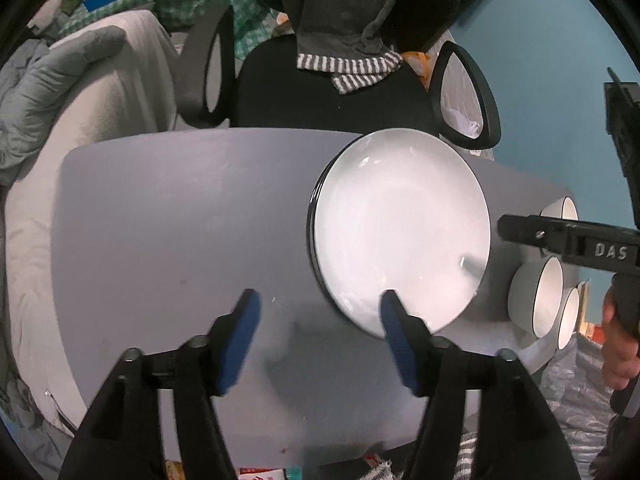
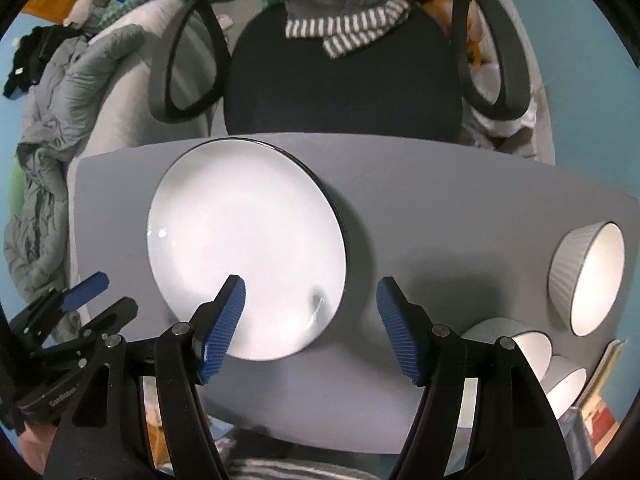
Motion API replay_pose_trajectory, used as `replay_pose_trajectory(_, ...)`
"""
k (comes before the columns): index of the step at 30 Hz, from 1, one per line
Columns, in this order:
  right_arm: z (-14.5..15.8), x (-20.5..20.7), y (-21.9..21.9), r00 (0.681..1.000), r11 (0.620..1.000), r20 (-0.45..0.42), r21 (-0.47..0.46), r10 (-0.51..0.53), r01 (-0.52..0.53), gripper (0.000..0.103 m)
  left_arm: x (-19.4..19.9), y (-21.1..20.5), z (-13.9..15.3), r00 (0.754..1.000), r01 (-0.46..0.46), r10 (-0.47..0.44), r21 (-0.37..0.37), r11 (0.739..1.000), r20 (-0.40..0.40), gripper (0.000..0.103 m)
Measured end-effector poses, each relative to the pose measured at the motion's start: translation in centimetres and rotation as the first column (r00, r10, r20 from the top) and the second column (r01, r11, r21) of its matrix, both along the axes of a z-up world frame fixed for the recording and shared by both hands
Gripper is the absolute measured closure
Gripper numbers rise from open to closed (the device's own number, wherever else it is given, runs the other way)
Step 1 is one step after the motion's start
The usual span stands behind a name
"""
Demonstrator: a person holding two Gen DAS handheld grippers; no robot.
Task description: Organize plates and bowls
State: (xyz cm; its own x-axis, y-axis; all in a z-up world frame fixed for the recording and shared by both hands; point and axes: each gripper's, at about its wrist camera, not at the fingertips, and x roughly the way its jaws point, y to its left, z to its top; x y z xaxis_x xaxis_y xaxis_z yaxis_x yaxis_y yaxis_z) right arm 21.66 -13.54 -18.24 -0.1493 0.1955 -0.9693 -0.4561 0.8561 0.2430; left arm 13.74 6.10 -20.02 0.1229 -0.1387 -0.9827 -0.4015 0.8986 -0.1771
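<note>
Both tools wide open w/ nothing held, left tool (image 1: 320, 312) & right tool (image 2: 310, 300) over counter (image 2: 440, 200), plates (image 2: 244, 248) already stacked, bowls (image 2: 588, 280) loose alongside, prob. next.

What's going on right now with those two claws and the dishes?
Left gripper open, empty, beside the plate stack. Right gripper open, empty, over the stack's near edge. Three bowls loose at the table's right end. Nothing in the way.

Plates (image 2: 246, 248) are occupying the tabletop's (image 1: 180, 220) middle; bowls (image 2: 588, 280) are crowding its right edge; the left half is lying open.
</note>
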Motion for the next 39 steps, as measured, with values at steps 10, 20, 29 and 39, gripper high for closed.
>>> replay_pose_trajectory(10, 5.8, -5.4, -2.5, 0.984, 0.995, 0.176, 0.097, 0.013, -0.030, 0.034, -5.3, -1.4, 4.6, 0.996, -0.033, 0.033, 0.001, 0.999, 0.083, 0.030)
replay_pose_trajectory(20, 8.1, -10.5, -7.9, 0.977, 0.991, 0.204, 0.128, -0.068, 0.043, 0.034, -7.9, -5.1, 7.3, 0.992, 0.041, -0.037, -0.030, 0.999, 0.118, 0.030)
replay_pose_trajectory(29, 9.6, -13.1, -13.7, 0.957, 0.984, 0.237, 0.106, -0.165, 0.144, 0.034, -7.9, -8.8, 7.1, 0.988, 0.113, -0.104, -0.072, 0.991, 0.113, 0.030)
replay_pose_trajectory(39, 9.6, -12.8, -19.9, 0.928, 0.961, 0.249, 0.069, -0.277, 0.268, 0.034, -5.3, -12.7, 8.2, 0.977, 0.176, -0.164, -0.078, 0.981, 0.134, 0.031)
